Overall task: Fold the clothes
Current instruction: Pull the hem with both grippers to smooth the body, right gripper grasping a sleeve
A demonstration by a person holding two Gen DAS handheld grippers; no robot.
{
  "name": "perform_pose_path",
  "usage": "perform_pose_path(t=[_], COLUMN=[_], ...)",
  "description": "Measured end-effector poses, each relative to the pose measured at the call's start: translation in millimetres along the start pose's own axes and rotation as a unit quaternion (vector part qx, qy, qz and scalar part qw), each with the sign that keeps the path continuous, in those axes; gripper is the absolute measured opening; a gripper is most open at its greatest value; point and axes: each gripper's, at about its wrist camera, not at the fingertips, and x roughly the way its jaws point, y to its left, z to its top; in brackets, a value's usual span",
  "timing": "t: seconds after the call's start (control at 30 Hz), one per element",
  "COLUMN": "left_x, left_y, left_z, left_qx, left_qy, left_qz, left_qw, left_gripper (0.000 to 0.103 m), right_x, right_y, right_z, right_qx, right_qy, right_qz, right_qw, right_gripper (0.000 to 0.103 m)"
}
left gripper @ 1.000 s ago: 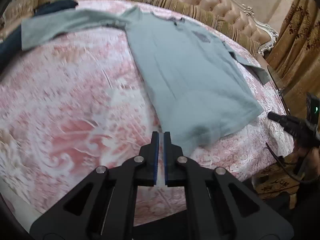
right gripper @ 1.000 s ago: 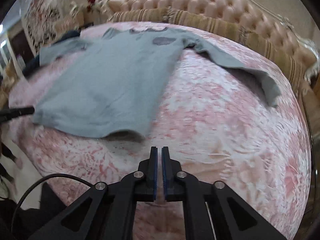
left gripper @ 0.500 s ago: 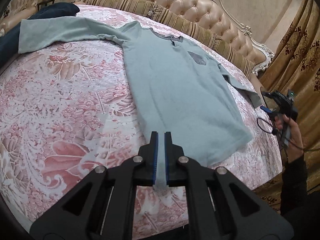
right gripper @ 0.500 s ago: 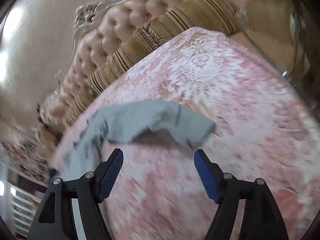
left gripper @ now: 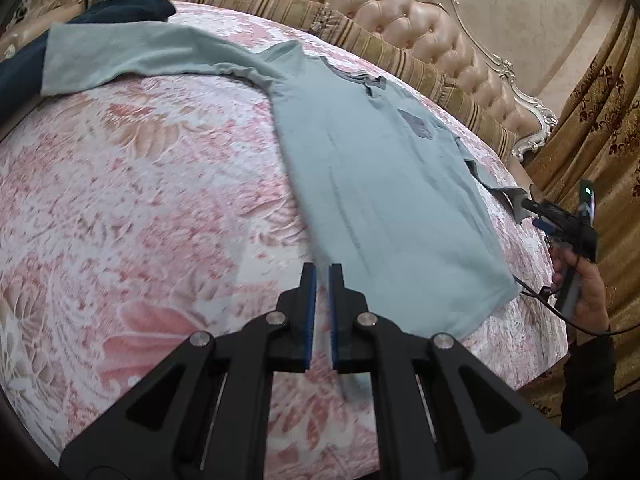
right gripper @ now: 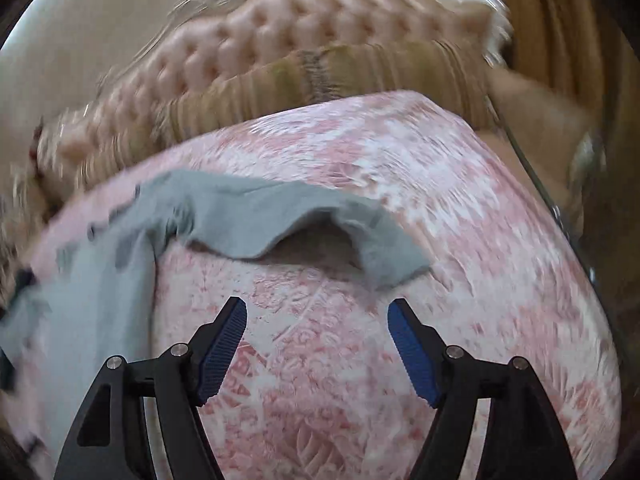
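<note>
Grey-blue shirt (left gripper: 380,184) spread flat, centre to right of frame, on pink bedspread (left gripper: 140,200). Left gripper (left gripper: 322,280) clenched, empty, below hem. Right gripper (right gripper: 318,320) spread wide, short of sleeve (right gripper: 280,216) mid-frame. Probably sleeve fold: needs cuff pinched, carried inward.

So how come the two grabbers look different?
The left gripper has its fingers almost together, with only a thin gap; the right gripper has its fingers spread wide. The left hovers by the shirt's bottom hem; the right points at its sleeve. Both are black with blue pads, and both hold nothing.
</note>
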Motion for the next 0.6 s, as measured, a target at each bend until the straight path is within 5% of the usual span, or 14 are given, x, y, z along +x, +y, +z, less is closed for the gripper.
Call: perform_pose_path(t=[0.17, 0.3, 0.33, 0.37, 0.43, 0.6], left_x=[-16.1, -12.4, -12.2, -12.3, -12.5, -13.1], left_y=[-8.6, -0.1, 0.4, -0.7, -3.1, -9.0], left_z=[-0.2, -2.8, -2.3, -1.5, 0.1, 4.1], left_qx=[0.008, -0.010, -0.013, -0.014, -0.014, -0.015], left_qy=[-0.029, -0.017, -0.017, -0.017, -0.017, -0.019], left_qz=[-0.008, 0.004, 0.007, 0.008, 0.009, 0.013], left_qw=[0.9995, 0.9998, 0.9998, 0.9997, 0.9997, 0.9996], left_gripper=[0.007, 0.007, 0.007, 0.007, 0.007, 0.007], right_x=[-6.0, 14.8, 21.2, 28.1, 38.9, 33.3], right_y=[6.4, -12.2, -15.7, -18.9, -25.7, -47.0], right_z=[7.5, 19.0, 21.4, 23.0, 25.3, 46.6], right_qx=[-0.092, -0.131, -0.139, -0.146, -0.160, -0.214], right_qy=[-0.040, -0.019, -0.013, -0.003, 0.012, -0.017], right_qz=[-0.069, -0.055, -0.054, -0.052, -0.049, -0.111], right_qw=[0.993, 0.990, 0.989, 0.988, 0.986, 0.970], right_gripper=[0.074, 0.073, 0.060, 0.031, 0.005, 0.005])
